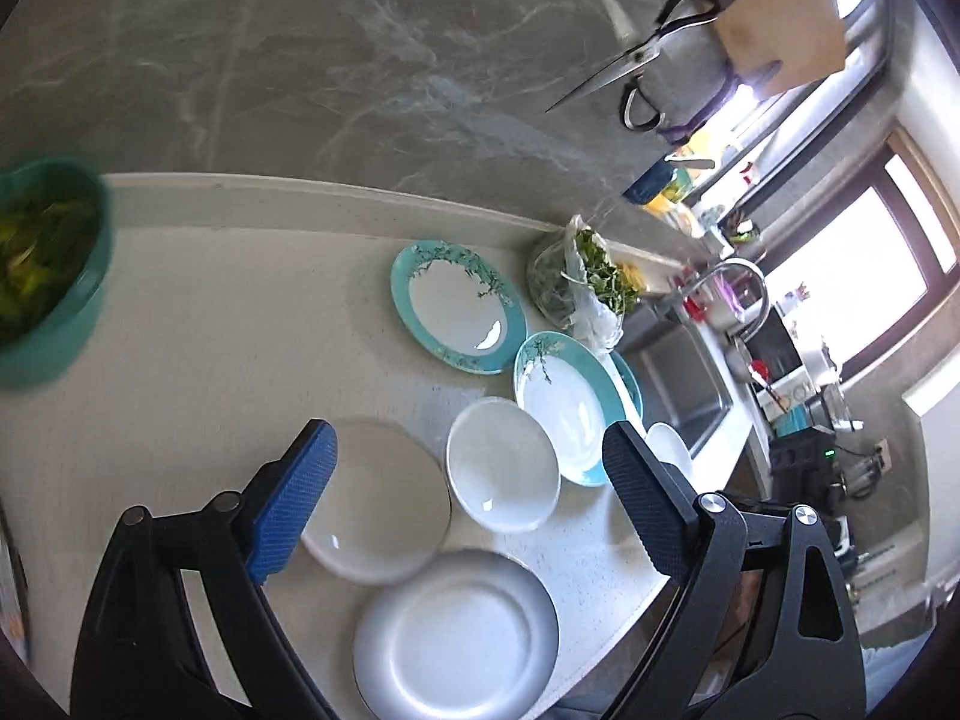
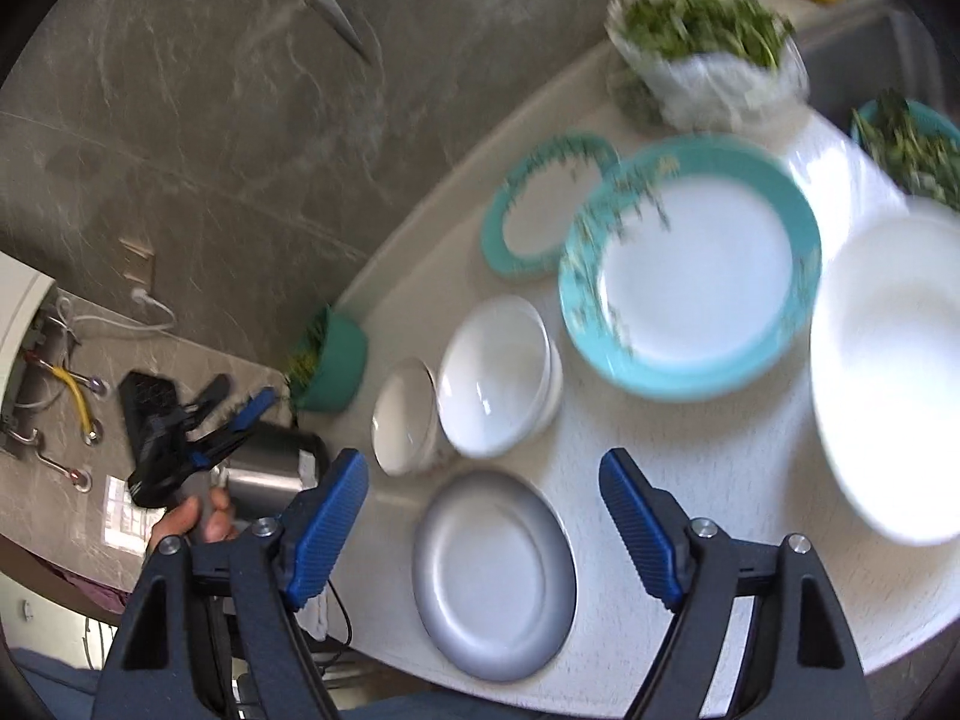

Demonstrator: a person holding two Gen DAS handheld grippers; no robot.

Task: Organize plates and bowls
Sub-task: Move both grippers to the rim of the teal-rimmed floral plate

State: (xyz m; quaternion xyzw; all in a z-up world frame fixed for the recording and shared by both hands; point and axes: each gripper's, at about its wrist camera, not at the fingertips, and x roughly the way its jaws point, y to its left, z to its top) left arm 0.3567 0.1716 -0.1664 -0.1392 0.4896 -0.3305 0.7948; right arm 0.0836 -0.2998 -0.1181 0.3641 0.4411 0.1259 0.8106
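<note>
Fingers wide apart; both grippers empty

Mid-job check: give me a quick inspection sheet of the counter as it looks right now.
Surface: pale counter, grey stone wall behind.
Job's things: two teal plates; white bowl; grey plate; pale plate; large white bowl.
Clutter: teal bowl of greens; bagged greens; scissors on the wall.
Grippers: left hand-held gripper and right hand-held gripper open, nothing between the jaws.
Cables: white cord at wall socket.
Surroundings: sink, tap, window.
</note>
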